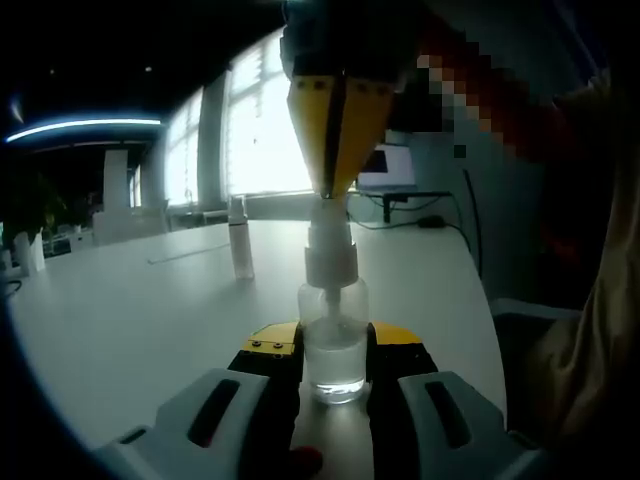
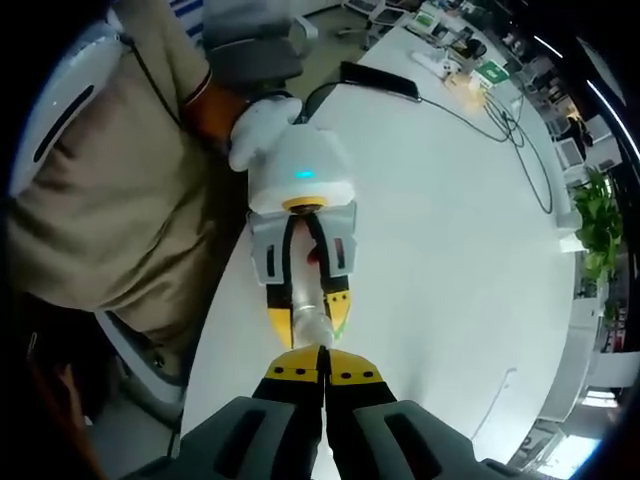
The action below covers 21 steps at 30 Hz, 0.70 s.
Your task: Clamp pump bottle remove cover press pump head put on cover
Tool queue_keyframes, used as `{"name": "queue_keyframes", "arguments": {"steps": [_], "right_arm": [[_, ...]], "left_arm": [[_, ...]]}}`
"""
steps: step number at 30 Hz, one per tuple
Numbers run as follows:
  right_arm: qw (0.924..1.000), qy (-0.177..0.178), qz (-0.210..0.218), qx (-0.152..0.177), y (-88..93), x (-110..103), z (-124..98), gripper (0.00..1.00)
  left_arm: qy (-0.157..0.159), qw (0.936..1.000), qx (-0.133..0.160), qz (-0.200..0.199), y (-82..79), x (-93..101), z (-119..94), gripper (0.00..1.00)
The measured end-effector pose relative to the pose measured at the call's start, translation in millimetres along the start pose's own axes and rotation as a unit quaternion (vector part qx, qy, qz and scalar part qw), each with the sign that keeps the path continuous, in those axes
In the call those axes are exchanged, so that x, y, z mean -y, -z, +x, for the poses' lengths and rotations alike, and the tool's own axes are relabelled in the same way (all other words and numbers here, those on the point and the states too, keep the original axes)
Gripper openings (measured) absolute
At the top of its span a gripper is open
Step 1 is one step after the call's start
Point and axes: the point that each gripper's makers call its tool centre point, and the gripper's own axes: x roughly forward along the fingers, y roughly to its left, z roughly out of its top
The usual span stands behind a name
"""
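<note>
Grey gripper (image 1: pixel 335 375) bodies, yellow black-screwed tips; beige shirt (image 2: pixel 110 190).

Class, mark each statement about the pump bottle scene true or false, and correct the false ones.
1. The left gripper holds the pump bottle between its fingers. True.
2. The bottle lies on its side on the table. False: it stands upright.
3. The right gripper comes down onto the pump head from above. True.
4. The right gripper's fingers are spread wide apart. False: they are closed together at the tips.
5. The cover stands on the table behind the bottle. True.
6. The cover sits on the pump head. False: the pump head is bare.
</note>
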Motion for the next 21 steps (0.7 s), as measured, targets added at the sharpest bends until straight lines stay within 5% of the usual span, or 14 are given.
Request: {"name": "queue_keyframes", "arguments": {"steps": [10, 21], "right_arm": [[0.9996, 0.0, -0.011, -0.027, -0.2, -2.4, 3.3, 0.0], [0.9998, 0.005, -0.005, -0.017, 0.7, -4.9, 2.7, 0.0]], "left_arm": [[-0.001, 1.0, 0.0, 0.002, 0.0, 0.6, 0.0, 0.15], [0.0, 1.0, 0.0, 0.0, 0.2, 0.7, 0.0, 0.15]]}}
